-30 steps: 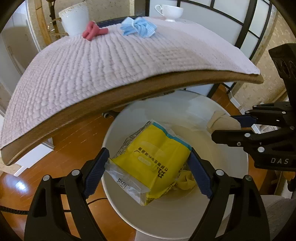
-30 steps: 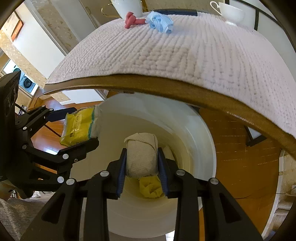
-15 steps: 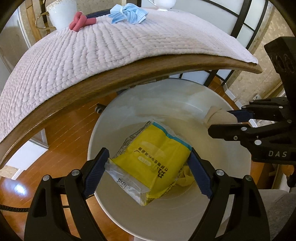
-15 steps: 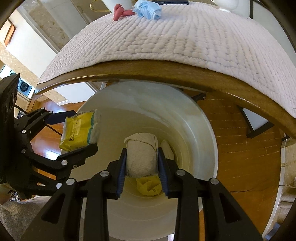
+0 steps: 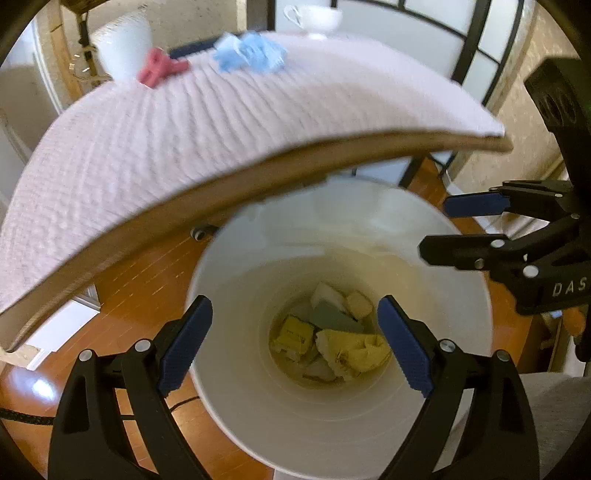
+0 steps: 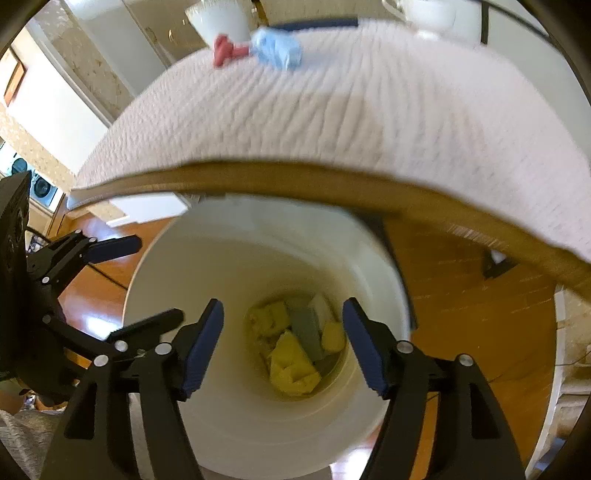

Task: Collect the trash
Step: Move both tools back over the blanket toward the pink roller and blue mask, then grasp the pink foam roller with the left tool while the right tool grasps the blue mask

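Note:
A white trash bin [image 5: 236,369] [image 6: 236,417] stands on the wooden floor below the table edge. At its bottom lies trash: yellow wrappers [image 5: 354,354] [image 6: 291,365], a grey piece and white bits. My left gripper [image 5: 295,347] is open and empty above the bin mouth. My right gripper [image 6: 282,345] is open and empty above the bin too. Each gripper shows at the edge of the other's view. On the table's quilted cloth [image 5: 184,122] lie a crumpled blue mask [image 5: 251,55] [image 6: 277,50] and a pink scrap [image 5: 159,68] [image 6: 225,50].
Two white cups [image 5: 122,44] [image 5: 314,18] stand at the far side of the table. The wooden table edge [image 5: 258,177] overhangs the bin's far rim. A black metal frame [image 5: 469,48] stands behind the table. A black cable [image 5: 22,417] lies on the floor at left.
Both grippers opened. The yellow packet dropped from the left gripper and the beige wad from the right one; both now lie in the bin. Both views tilted up slightly.

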